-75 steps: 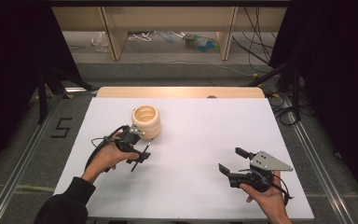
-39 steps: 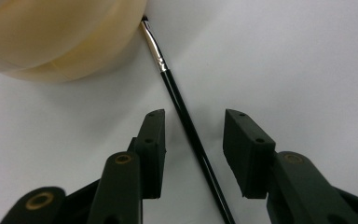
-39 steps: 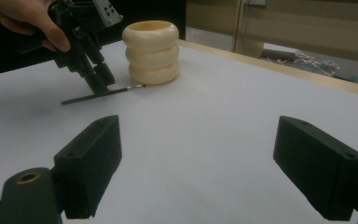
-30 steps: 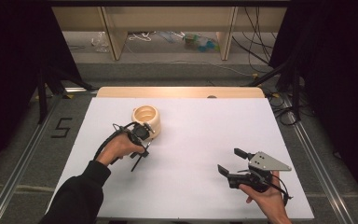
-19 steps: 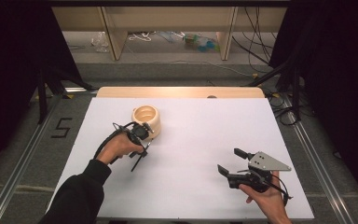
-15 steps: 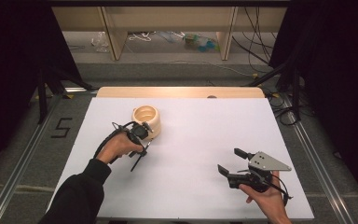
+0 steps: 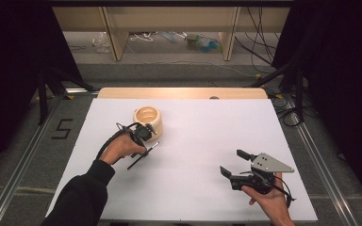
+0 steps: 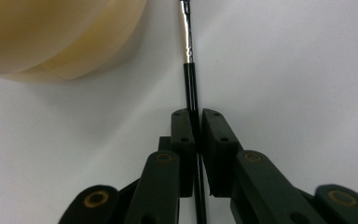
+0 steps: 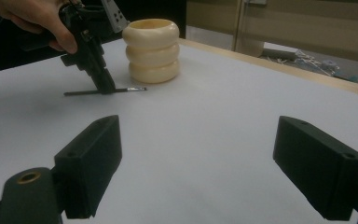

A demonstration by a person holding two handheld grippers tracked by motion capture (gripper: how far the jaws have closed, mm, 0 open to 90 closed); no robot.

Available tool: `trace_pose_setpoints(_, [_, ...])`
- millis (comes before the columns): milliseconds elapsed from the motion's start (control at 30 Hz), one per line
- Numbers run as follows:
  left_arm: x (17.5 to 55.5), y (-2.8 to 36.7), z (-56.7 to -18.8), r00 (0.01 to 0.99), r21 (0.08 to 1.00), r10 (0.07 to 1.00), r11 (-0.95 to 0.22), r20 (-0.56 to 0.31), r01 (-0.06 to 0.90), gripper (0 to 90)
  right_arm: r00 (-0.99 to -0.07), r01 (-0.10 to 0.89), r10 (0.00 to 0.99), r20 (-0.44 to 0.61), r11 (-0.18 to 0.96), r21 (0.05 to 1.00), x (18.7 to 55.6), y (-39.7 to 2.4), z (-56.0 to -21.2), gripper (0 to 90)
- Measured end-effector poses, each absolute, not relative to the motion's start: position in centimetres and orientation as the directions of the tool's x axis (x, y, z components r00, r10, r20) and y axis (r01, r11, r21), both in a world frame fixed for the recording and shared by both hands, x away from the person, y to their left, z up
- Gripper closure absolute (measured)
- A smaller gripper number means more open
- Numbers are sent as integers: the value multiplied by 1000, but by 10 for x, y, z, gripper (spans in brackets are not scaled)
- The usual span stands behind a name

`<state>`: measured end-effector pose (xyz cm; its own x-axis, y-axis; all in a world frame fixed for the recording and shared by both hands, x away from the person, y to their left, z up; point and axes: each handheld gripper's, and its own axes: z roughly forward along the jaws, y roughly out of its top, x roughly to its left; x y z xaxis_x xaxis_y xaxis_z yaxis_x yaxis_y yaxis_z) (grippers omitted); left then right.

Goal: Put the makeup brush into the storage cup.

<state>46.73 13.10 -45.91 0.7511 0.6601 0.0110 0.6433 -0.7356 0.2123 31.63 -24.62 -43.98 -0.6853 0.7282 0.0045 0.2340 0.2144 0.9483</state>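
Jaws of the left gripper have just been closing and now pinch a thin black brush; the right gripper stands spread with nothing between its jaws.

High view: the brush lies flat on the white tabletop toward its left edge, just beside a cream ribbed pot; the right gripper rests near the front right corner. Left gripper view: both pads press on the brush handle, its metal collar beyond them, the pot close by. Right gripper view: wide-apart jaws frame the left gripper, brush and pot.
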Motion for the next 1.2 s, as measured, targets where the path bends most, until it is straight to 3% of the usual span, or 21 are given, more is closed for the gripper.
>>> trace_pose_setpoints(933, [469, 129, -458, 790, 190, 612, -779, 25, 597, 855, -694, 252, 719, 36, 196, 948, 316, -245, -441, 163])
trace_pose_setpoints(1200, [465, 131, -437, 800, 308, 599, -758, -17, 574, 854, -690, 239, 724, 19, 203, 949, 317, -245, -441, 164])
